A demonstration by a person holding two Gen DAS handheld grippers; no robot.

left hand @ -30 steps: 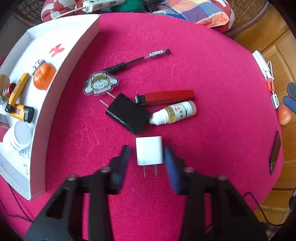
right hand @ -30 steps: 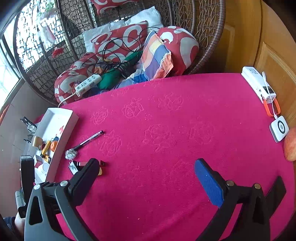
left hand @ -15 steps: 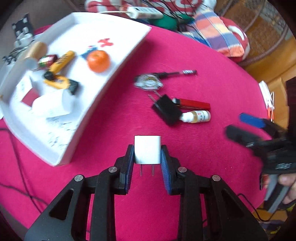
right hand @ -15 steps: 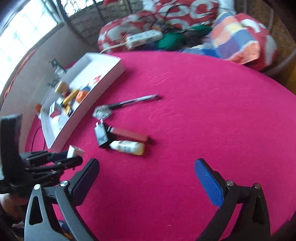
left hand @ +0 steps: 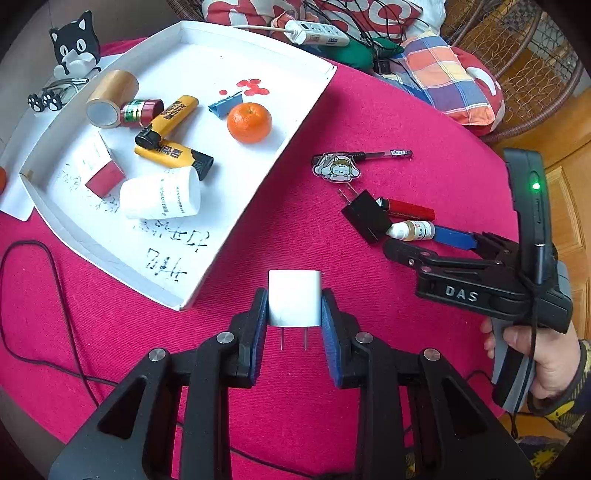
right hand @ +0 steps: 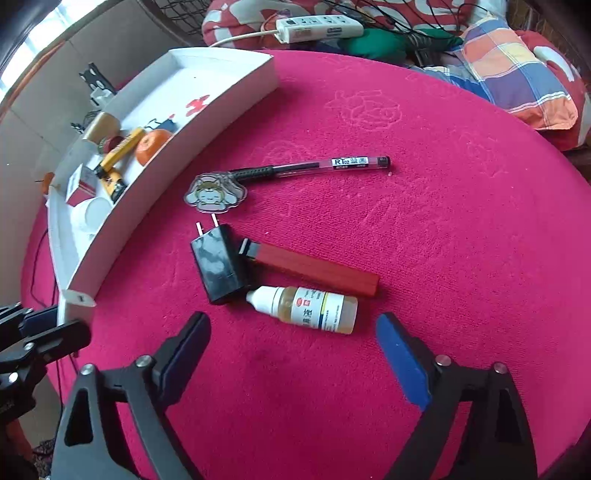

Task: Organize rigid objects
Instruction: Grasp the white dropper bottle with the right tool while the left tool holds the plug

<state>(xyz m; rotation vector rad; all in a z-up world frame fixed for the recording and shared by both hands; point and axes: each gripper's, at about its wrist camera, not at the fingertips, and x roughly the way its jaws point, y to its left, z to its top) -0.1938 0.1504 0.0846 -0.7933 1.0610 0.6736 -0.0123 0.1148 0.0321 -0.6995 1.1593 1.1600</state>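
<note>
Magenta towel-like cloth (right hand: 424, 229) with faint embossed flower outlines is spread over the round bench; cushions and a white power strip (right hand: 319, 26) are seen behind it

Left claw (left hand: 293, 310) is clamped on a white charger plug (left hand: 294, 297), prongs pointing back toward the camera, held above the cloth just off the near corner of the white tray (left hand: 258, 177)

Handwritten black characters are seen on the tray floor, not legible; red blot marks are printed near its far end. Inside the tray: an orange (left hand: 249, 122), a blue binder clip (left hand: 225, 104), two yellow lighters (left hand: 173, 136) with black print too small to read, a white bottle (left hand: 160, 194) lying on its side with fine print, a red-and-white box (left hand: 101, 170), a small red-and-green can (left hand: 142, 111), a gold cylinder (left hand: 109, 98)

Right claw (right hand: 291, 356) is apart, nothing between the pads; its jaws have just been closing. It hangs just short of a small dropper bottle (right hand: 306, 308) with a white cap, yellowish liquid and a label whose text is unreadable. "DAS" is moulded on its body in the left wrist view

Loose on the cloth beside the bottle: a black charger plug (right hand: 218, 264) touching the bottle cap, a red lighter (right hand: 314, 267), a cartoon acrylic charm (right hand: 214, 194), a gel pen (right hand: 314, 168) marked "RT02"
</note>
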